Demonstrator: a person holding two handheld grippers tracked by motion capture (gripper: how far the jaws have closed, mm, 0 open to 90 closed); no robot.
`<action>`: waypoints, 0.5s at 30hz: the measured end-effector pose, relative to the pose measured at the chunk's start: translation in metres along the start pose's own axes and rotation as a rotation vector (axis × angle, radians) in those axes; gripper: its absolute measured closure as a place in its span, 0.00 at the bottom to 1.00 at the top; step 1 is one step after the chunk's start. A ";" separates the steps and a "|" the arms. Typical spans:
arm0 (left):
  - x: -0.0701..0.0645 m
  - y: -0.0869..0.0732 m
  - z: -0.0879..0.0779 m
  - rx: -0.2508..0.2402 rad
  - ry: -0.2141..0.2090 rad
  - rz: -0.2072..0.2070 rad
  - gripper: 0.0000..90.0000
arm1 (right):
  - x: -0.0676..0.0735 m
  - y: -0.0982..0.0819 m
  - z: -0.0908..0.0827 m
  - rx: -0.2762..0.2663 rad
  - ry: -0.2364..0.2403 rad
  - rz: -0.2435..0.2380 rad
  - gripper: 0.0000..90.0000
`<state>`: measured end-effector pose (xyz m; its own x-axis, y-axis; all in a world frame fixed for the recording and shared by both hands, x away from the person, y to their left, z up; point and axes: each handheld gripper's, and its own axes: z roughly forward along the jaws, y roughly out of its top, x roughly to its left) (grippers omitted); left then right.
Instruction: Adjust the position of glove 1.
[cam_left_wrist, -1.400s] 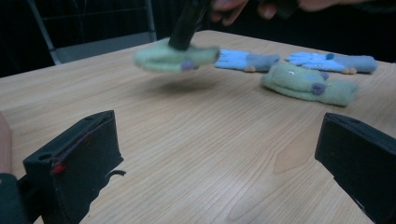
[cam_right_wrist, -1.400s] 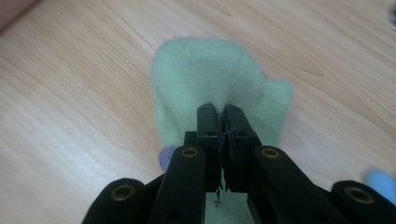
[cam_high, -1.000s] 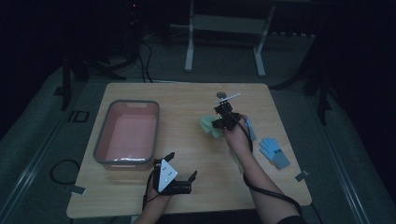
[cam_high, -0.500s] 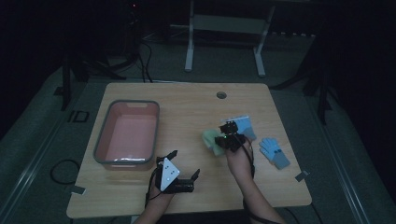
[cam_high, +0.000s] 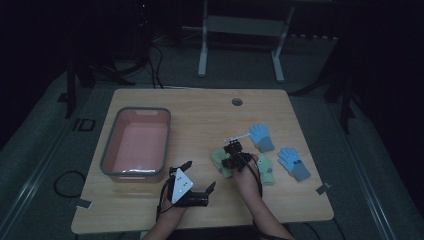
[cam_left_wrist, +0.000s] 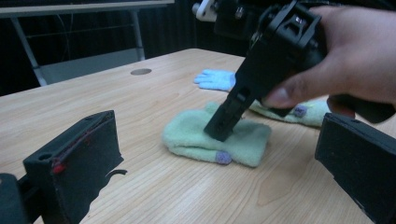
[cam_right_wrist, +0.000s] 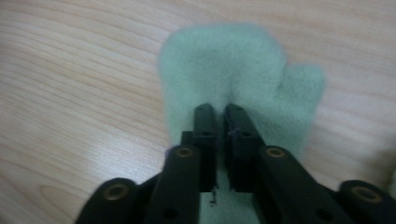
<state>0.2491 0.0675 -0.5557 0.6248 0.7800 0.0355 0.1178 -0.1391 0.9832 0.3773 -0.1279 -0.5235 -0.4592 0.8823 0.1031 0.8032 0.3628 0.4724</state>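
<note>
Table (cam_high: 200, 210): wooden, dark room around.
Green mitten (cam_left_wrist: 217, 135): flat, toward right front edge.
Right gripper (cam_right_wrist: 219, 114): came down on mitten, jaws just parted slightly, pinching nothing yet; grasp seems next.
Left gripper (cam_left_wrist: 210, 168): open, empty.

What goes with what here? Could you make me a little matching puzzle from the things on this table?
Things:
1. tub
2. green mitten
3. blue gloves
4. left tool

Places or states:
A. under the right tool's tips
B. at the table's left side, pink inside
C. near the front edge, jaws wide apart
D. at the table's right side, lying flat

Pairs: 1-B, 2-A, 3-D, 4-C
</note>
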 end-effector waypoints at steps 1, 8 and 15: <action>0.000 0.000 -0.001 -0.001 0.002 -0.001 0.00 | -0.002 0.002 -0.004 -0.015 0.006 -0.009 0.83; 0.002 0.000 0.000 0.004 0.006 -0.009 0.00 | -0.021 0.013 -0.034 -0.104 0.062 -0.208 0.74; 0.002 -0.001 -0.001 0.013 0.007 0.004 0.00 | -0.036 0.015 -0.033 -0.060 0.150 -0.472 0.72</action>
<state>0.2499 0.0697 -0.5563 0.6199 0.7836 0.0408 0.1254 -0.1503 0.9807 0.3934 -0.1638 -0.4914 -0.8205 0.5715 -0.0110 0.4735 0.6903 0.5470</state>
